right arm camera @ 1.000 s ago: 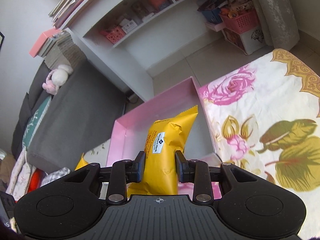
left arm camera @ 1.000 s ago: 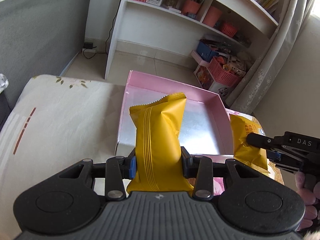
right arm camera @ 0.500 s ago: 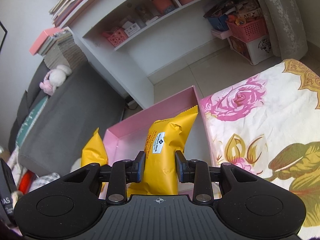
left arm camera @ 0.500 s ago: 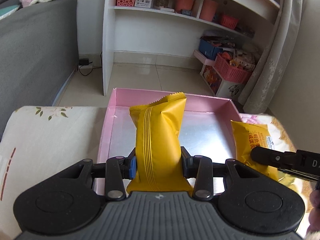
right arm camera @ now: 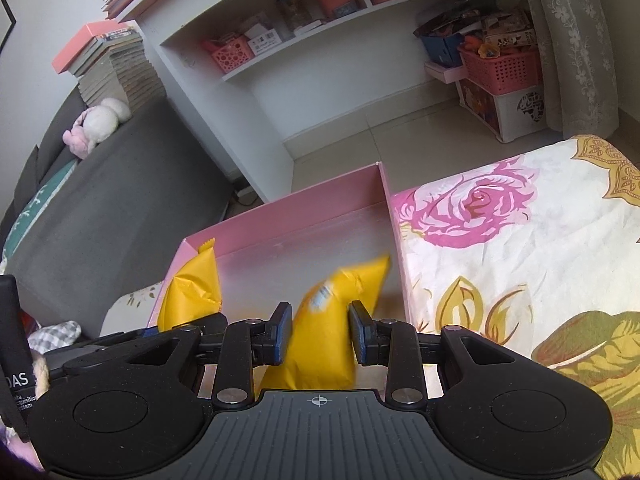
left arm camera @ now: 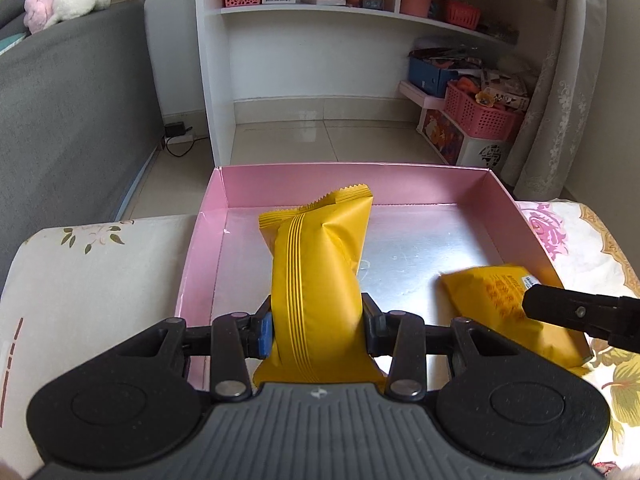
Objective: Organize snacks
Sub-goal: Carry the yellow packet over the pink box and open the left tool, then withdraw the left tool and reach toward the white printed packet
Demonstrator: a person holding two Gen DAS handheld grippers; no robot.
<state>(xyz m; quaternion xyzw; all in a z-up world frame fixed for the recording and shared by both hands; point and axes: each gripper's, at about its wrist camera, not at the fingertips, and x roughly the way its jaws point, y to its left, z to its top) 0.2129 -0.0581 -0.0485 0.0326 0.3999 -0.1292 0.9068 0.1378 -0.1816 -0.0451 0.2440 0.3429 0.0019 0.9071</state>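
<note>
My left gripper is shut on a yellow snack packet and holds it upright over the near left part of the pink box. My right gripper has its jaws spread wider than a second yellow packet, which is blurred and tipping forward into the box. In the left wrist view that second packet lies slanted over the box's near right corner, with the right gripper's finger beside it. The left-held packet shows at the left in the right wrist view.
The box sits at the far edge of a table with a floral cloth. Beyond it are tiled floor, a white shelf unit, pink baskets, a curtain and a grey sofa on the left.
Both grippers moved forward over the box. My right gripper opened and its packet is dropping and tilting into the box. My left gripper still grips its packet.
</note>
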